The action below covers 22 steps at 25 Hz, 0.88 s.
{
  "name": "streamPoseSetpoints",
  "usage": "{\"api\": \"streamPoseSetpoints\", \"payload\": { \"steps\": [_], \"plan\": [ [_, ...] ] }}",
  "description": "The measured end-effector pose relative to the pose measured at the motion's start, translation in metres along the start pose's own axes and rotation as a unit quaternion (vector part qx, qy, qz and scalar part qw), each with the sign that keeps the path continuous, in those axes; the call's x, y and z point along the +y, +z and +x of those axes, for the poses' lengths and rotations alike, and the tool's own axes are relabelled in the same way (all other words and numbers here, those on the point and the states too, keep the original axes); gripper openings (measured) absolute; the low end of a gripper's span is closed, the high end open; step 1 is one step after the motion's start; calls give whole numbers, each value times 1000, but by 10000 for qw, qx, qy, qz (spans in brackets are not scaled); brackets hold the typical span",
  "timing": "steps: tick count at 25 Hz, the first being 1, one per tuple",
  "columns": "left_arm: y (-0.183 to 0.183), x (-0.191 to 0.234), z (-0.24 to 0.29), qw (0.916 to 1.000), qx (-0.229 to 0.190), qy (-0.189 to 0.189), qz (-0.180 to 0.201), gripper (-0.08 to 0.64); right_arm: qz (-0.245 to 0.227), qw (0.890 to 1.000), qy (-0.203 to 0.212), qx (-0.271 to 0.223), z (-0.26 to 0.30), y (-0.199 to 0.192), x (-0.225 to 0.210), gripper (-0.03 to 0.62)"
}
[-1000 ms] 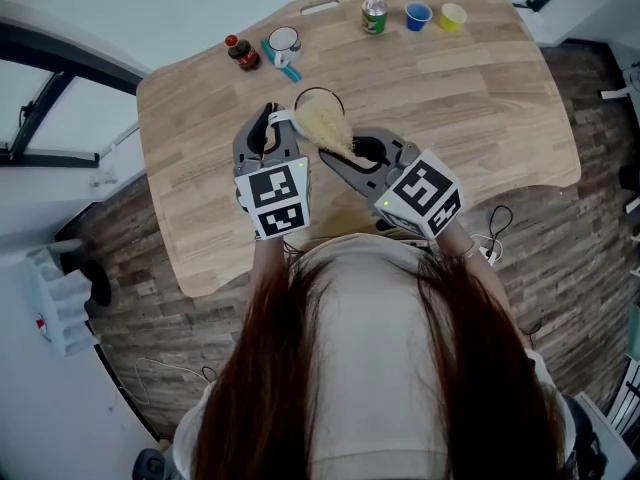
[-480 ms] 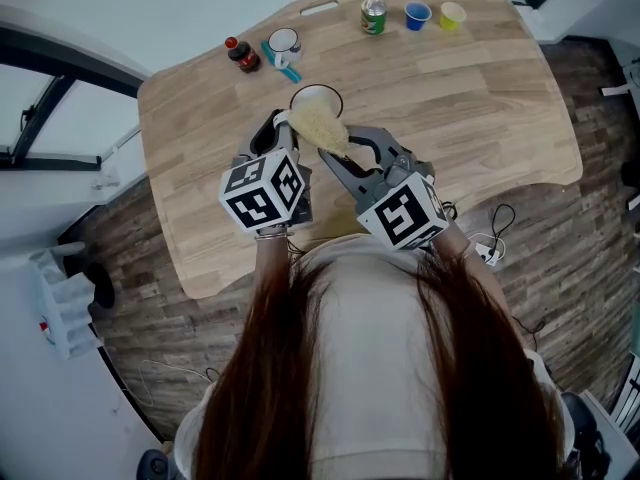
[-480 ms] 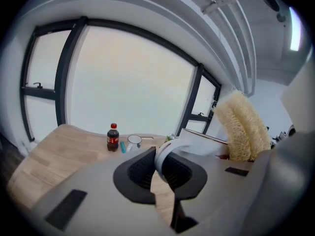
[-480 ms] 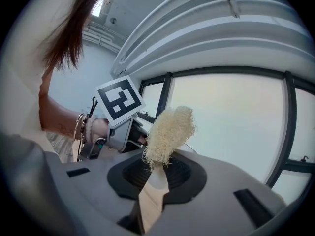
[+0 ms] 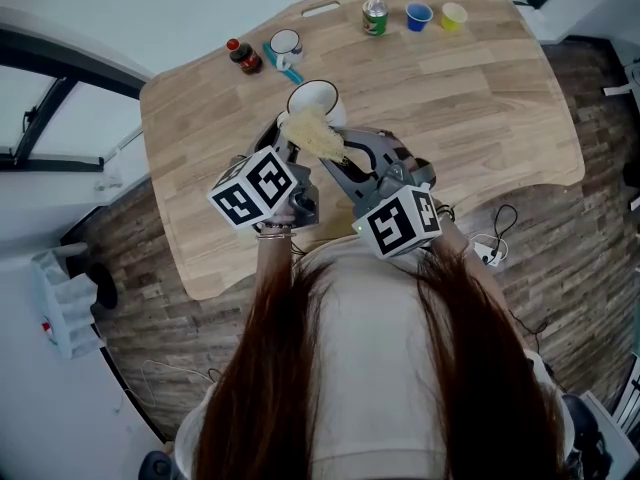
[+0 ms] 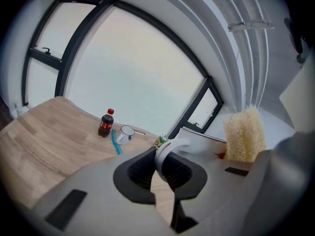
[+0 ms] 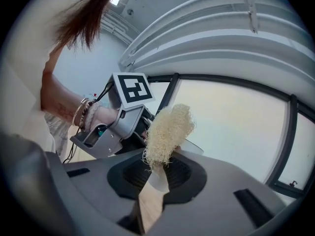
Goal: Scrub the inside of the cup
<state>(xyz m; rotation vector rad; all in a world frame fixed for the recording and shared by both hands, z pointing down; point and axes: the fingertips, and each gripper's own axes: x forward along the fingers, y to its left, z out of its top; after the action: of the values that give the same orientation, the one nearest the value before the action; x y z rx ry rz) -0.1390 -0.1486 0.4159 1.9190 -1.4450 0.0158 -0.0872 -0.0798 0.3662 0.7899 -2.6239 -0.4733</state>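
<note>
A white cup (image 5: 316, 98) is held up over the wooden table (image 5: 480, 108), its mouth facing up toward the head view. My left gripper (image 5: 285, 124) is shut on the cup's handle (image 6: 168, 152). A pale fibrous loofah scrubber (image 5: 313, 134) lies just at the cup's near rim, with my right gripper (image 5: 340, 154) shut on its lower end. In the right gripper view the loofah (image 7: 167, 131) stands up from the jaws in front of the left gripper (image 7: 129, 118). In the left gripper view the loofah (image 6: 244, 134) stands at the right.
At the table's far edge stand a dark soda bottle (image 5: 242, 54), a white enamel mug (image 5: 284, 43) with a blue stick beside it, a green can (image 5: 374, 15), a blue cup (image 5: 418, 15) and a yellow cup (image 5: 453, 15). A cable lies on the floor at the right.
Both grippers tilted and drew back toward me. The cup rose and moved a little farther away, its mouth now uncovered; the loofah came off the cup's opening to its near rim.
</note>
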Motion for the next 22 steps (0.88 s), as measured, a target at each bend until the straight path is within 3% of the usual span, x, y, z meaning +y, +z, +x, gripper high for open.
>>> {"api": "streamPoseSetpoints", "payload": {
  "steps": [9,17,22],
  "plan": [
    [12,-9,0,9976,-140,-407,-541,25,-343,9992,53,173,3,-10,8,74],
    [16,-11,-2,9961,-229,-581,-630,25,-168,9998,27,117,2,-11,4,74],
    [16,-13,-3,9950,-260,-760,-593,25,227,9996,143,11,-2,-9,-2,74]
  ]
}}
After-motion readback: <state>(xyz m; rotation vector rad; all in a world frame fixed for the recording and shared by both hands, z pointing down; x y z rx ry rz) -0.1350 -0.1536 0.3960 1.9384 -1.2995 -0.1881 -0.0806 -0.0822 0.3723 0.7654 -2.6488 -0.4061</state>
